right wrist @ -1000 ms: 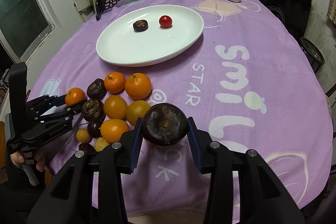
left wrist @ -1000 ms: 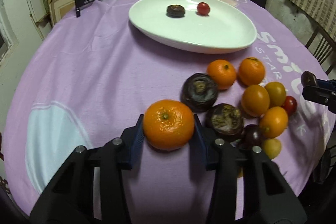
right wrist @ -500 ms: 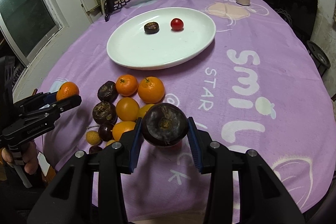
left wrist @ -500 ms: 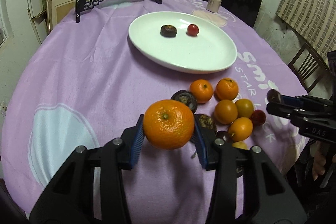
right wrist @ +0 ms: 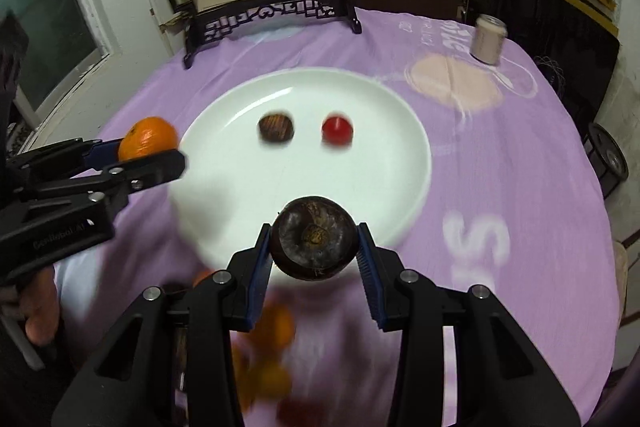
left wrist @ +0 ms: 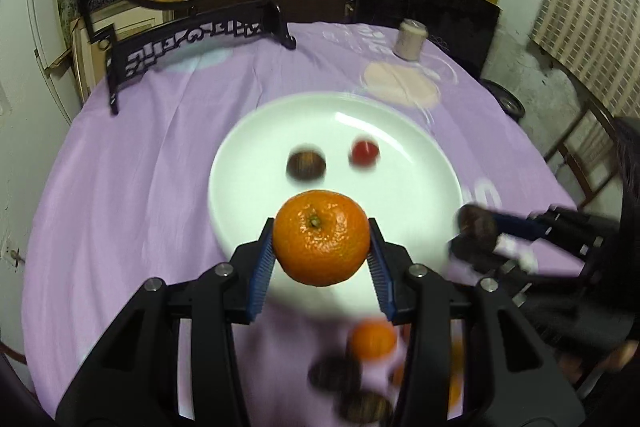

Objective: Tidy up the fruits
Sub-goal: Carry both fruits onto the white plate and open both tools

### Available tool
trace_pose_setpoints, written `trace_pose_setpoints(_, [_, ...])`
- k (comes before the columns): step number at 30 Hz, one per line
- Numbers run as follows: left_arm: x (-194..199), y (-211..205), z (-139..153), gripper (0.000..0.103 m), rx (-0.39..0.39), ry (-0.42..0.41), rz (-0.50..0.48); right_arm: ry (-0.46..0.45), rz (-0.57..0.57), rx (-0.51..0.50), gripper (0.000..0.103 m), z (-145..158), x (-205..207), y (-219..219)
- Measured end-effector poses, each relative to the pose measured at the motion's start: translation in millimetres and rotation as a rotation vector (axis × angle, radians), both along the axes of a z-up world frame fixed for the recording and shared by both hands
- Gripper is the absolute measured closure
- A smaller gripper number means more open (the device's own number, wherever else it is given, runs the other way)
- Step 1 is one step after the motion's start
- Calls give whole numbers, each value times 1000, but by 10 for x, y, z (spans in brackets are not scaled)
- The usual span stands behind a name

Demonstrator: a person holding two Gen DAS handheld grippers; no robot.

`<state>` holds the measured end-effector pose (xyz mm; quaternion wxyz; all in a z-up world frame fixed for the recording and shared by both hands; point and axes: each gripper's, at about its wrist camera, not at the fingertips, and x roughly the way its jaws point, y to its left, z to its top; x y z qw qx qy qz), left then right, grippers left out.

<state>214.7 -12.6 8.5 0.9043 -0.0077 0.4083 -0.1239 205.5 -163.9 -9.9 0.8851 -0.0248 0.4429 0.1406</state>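
Purple-clothed round table [left wrist: 132, 187], cluttered room behind.

Left gripper [left wrist: 321, 259]: clamped on orange [left wrist: 321, 237], carried clear of the cloth over the near rim of the plate [left wrist: 420, 163], presumably for delivery.

Right gripper [right wrist: 315, 254]: clamped on dark fruit [right wrist: 314, 237], likewise poised at the plate's edge.

Plate: holds one small dark fruit [right wrist: 276, 127] and one red fruit [right wrist: 338, 129], apart.

Remaining pile [right wrist: 276, 327]: blurred, near side, unsorted.

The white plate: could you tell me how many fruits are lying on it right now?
2: a dark brown fruit left of centre on the white plate and a small red fruit to its right. None seems hidden.
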Motion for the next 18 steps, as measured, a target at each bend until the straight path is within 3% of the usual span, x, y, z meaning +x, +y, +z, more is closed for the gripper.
trace_pose_setpoints(4, [452, -73, -88, 59, -20, 27, 40, 42, -40, -32, 61, -191, 608, 55])
trace_pose_setpoints(13, [649, -20, -374, 58, -18, 90, 41, 52, -30, -43, 61, -390, 789, 91])
trace_pose_setpoints(14, [651, -10, -383, 57, -22, 90, 45, 35, -32, -49, 60, -386, 785, 97])
trace_pose_setpoints(15, [656, 4, -390, 53, -25, 88, 49, 15, -41, -60, 48, -379, 776, 99])
trace_pose_setpoints(16, [650, 18, -382, 45, -28, 79, 55, -2, -52, -71, 43, -371, 765, 96])
trace_pose_setpoints(18, [577, 68, -324, 44, -37, 42, 70, -36, -70, -82, 43, -345, 725, 55])
